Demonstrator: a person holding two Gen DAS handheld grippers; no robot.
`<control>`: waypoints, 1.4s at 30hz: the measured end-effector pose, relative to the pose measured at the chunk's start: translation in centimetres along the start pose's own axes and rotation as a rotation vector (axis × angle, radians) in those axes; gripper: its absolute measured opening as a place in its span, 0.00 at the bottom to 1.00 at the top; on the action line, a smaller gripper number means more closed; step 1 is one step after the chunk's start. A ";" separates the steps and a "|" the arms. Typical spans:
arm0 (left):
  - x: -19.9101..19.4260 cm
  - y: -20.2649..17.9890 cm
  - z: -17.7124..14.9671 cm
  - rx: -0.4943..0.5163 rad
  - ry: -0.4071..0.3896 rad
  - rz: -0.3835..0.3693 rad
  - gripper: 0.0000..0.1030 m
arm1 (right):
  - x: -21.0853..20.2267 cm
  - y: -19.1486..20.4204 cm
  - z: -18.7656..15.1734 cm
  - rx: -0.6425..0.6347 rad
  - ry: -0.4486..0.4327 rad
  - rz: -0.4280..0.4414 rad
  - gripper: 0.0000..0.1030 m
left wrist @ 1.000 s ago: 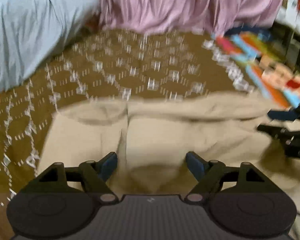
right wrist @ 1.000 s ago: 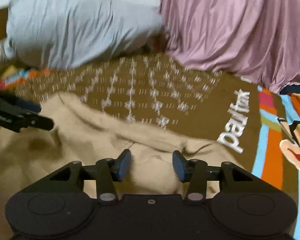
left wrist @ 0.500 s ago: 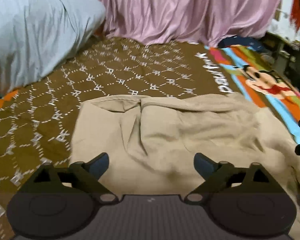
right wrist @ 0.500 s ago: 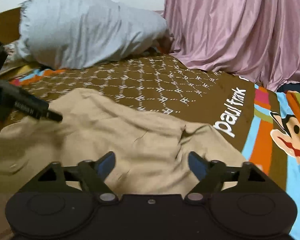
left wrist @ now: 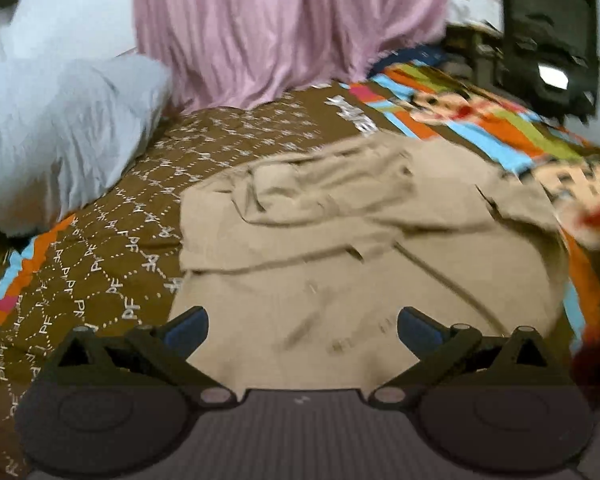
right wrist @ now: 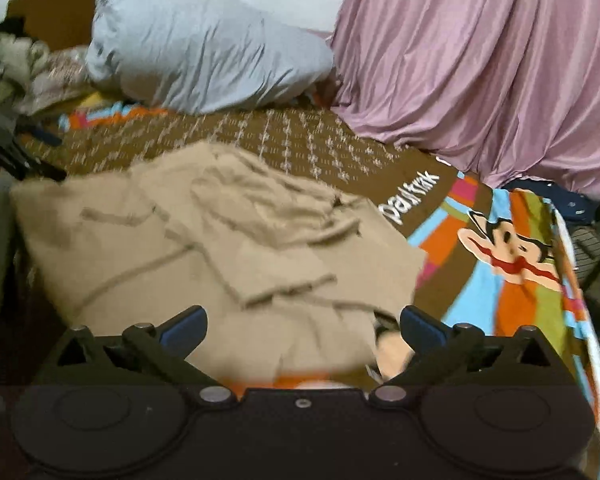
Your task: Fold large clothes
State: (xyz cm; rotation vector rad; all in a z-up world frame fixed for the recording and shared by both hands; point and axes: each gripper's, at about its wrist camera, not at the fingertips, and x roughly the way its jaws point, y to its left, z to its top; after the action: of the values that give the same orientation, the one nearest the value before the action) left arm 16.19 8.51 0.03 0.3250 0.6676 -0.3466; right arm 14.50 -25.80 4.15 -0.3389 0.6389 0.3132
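A large tan garment (left wrist: 340, 240) lies on the bed with its far part laid in loose folds over the rest. In the left wrist view my left gripper (left wrist: 303, 320) hovers above its near part; the jaws are opening wide, and no cloth is pinched between them. The right wrist view shows the same garment (right wrist: 220, 240) from its right side. My right gripper (right wrist: 302, 320) hangs over the garment's near right corner, its jaws also opening, with nothing gripped. The left gripper (right wrist: 48, 156) shows dark at the left edge, beyond the cloth. The frames are motion-blurred.
The brown patterned bedspread (left wrist: 112, 272) runs into a bright cartoon print (right wrist: 512, 248) on the right. A grey-blue pillow (right wrist: 204, 52) lies at the head. A pink curtain (right wrist: 480, 60) hangs behind. Clutter (right wrist: 20, 68) sits far left, a dark object (left wrist: 548, 40) beyond the bed.
Both grippers have drawn back and upward from the garment while their jaws spread wide. More of the tan cloth and the bed now shows in each view.
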 end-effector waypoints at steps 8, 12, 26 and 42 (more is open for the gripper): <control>-0.4 -5.5 -3.2 0.149 0.068 0.000 1.00 | 1.9 4.6 -1.1 -0.212 0.089 0.154 0.99; 0.2 -7.1 -3.7 0.241 0.090 0.034 1.00 | 5.6 8.4 0.0 -0.456 0.131 0.259 0.99; 2.0 -8.2 -4.5 0.341 0.155 0.047 1.00 | 9.3 11.8 0.8 -0.779 0.182 0.307 0.13; 1.9 -1.6 -2.8 0.350 0.161 0.427 0.52 | 3.7 6.9 3.4 -0.374 0.041 0.189 0.05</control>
State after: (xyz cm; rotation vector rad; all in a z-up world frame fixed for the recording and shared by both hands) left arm 15.40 7.85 -3.56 0.8213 0.6752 -0.0251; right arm 16.45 -17.56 2.92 -0.6459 0.6537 0.6112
